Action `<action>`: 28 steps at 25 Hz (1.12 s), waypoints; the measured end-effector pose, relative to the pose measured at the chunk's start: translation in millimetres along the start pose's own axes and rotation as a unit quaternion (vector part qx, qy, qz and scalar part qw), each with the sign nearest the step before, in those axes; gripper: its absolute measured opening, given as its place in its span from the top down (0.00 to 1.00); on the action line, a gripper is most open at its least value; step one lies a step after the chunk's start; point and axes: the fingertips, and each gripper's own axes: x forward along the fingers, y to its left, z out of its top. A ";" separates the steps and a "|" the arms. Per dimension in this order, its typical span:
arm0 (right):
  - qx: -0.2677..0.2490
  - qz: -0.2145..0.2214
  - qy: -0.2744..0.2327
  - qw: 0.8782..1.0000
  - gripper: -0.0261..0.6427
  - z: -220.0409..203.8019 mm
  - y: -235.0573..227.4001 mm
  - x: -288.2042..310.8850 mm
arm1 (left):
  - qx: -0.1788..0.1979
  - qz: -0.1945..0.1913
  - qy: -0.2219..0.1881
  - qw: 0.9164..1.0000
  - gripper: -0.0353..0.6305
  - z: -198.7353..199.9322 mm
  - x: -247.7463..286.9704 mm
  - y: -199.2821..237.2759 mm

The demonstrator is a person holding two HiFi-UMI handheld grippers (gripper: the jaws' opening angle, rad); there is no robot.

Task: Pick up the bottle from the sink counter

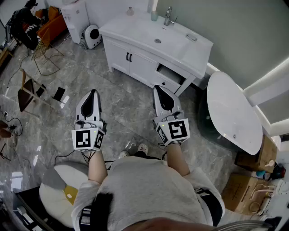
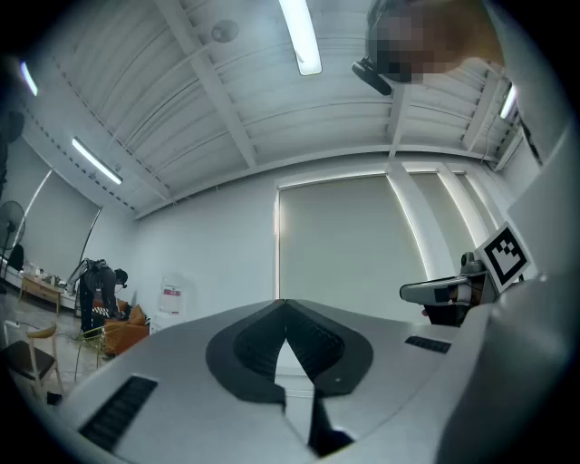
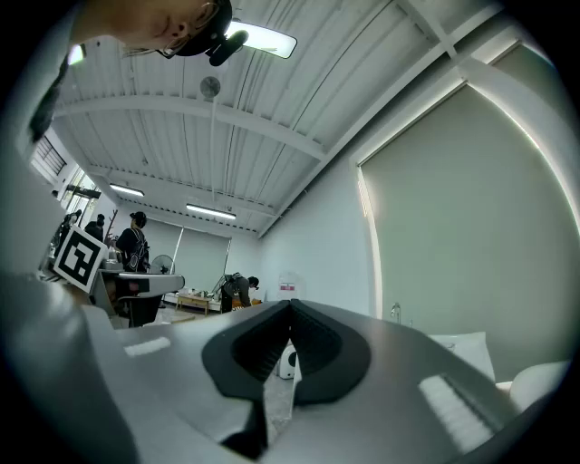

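The white sink counter [image 1: 135,27] stands ahead of me across the grey marble floor. On its back edge a small bottle [image 1: 130,11] stands left of a pale green cup [image 1: 154,16] and the faucet [image 1: 168,16]. Both grippers hang over the floor, well short of the counter and pointing toward it. My left gripper [image 1: 93,92] is shut and empty, its tips meeting [image 2: 286,304]. My right gripper [image 1: 158,87] is also shut on nothing [image 3: 291,304]. In the right gripper view a small bottle-like shape [image 3: 397,311] shows far off on the counter's back edge.
A drawer [image 1: 169,74] of the vanity stands pulled open on its right side. A white bathtub [image 1: 235,113] lies to the right, with cardboard boxes [image 1: 246,194] near it. A round white appliance [image 1: 92,36], a wooden chair [image 1: 31,88] and a person [image 1: 25,22] are to the left.
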 end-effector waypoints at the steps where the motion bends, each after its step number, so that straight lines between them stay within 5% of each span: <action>1: 0.000 0.001 0.000 1.000 0.94 -0.3 -1.4 0.3 | 0.000 0.000 0.000 1.000 0.94 -0.1 1.2 -1.2; 28: 0.022 0.023 -0.010 0.999 0.94 -16.9 -69.9 38.1 | 0.024 -0.004 -0.018 1.000 0.94 -4.1 77.3 -37.7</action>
